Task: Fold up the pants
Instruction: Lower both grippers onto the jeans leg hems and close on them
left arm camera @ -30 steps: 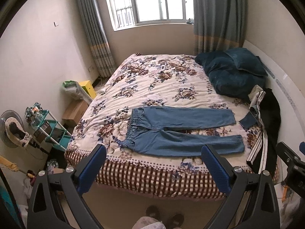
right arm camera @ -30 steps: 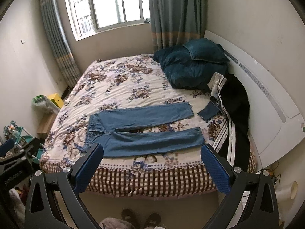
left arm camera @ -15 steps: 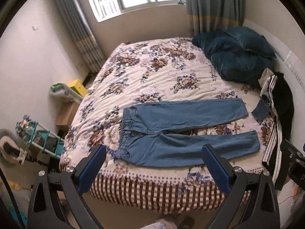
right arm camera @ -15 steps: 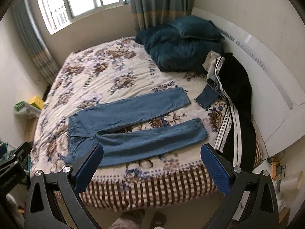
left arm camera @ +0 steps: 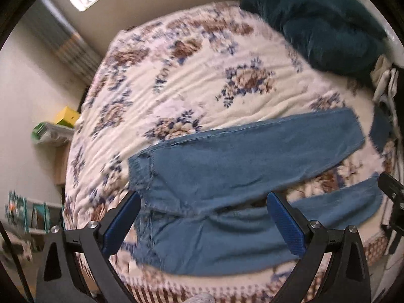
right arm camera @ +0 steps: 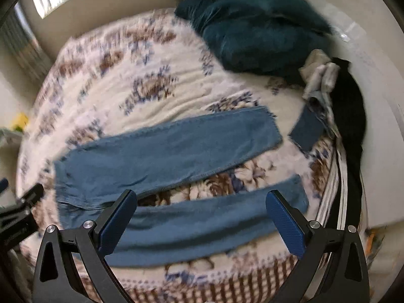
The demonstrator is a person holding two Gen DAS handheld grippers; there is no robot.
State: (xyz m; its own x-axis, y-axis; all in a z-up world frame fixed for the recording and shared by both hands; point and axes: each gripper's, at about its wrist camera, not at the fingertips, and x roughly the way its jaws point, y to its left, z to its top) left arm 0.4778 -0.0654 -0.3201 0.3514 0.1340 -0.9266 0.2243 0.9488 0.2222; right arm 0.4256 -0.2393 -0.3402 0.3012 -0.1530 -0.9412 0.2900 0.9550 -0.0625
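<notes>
Blue pants (left arm camera: 240,166) flat on floral bedspread (left arm camera: 192,75), legs spread toward frame right, waistband left. Left gripper (left arm camera: 202,223) jaws wide, empty — over waist area. Right gripper (right arm camera: 202,223) also released, over lower leg. Teal pillows (right arm camera: 255,30) upper right; dark clothes pile (right arm camera: 348,106) right edge. Nothing blocking pants.

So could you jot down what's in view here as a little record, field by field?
Pants: blue pants spread flat, unfolded, legs apart, near the bed's front edge
Bed: floral cover
Pillows: dark teal pile at the head end
Other clothes: black garment along the right side
Left claw: open, holding nothing
Right claw: open, holding nothing
</notes>
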